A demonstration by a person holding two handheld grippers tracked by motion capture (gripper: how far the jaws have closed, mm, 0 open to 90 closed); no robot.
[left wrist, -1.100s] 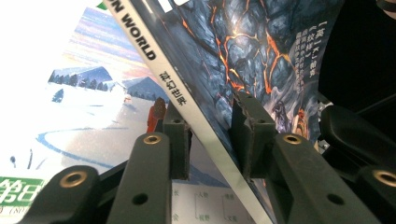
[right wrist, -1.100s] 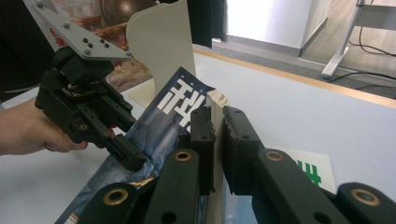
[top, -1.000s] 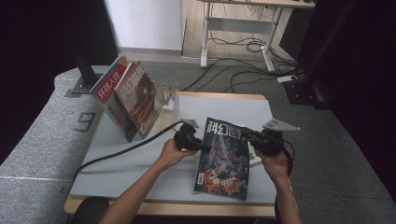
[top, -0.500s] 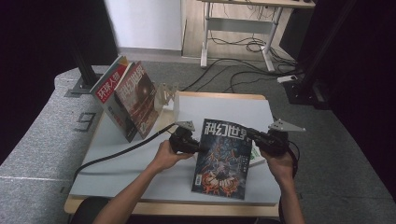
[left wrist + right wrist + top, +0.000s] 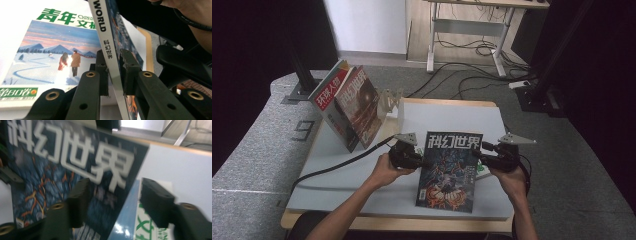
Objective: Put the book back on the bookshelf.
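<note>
The dark-covered magazine (image 5: 449, 170) is held raised and tilted over the near middle of the tabletop (image 5: 337, 165), its title end pointing away from the person, its long axis running from near edge to far edge. The left gripper (image 5: 418, 161) sits at the magazine's left edge, on the spine; in the left gripper view the jaws stand narrow and pinch that spine (image 5: 110, 57) between the pads, so this hand carries the weight. The right gripper (image 5: 480, 156) sits at the opposite, right edge; its jaws have just been opening, and in the right gripper view they stand apart with the corner of the cover (image 5: 100, 182) between them, no pad seen pressing on it. Below lies a second magazine with a snowy cover (image 5: 52, 50), flat on the tabletop. A book stand with two upright magazines (image 5: 347, 105) waits at the far left, well apart from both hands. Judgement: the left hand is nearer the stand, and the spine grip already sets the long axis roughly parallel to the standing covers, so the transfer leftward likely falls to that hand alone.
</note>
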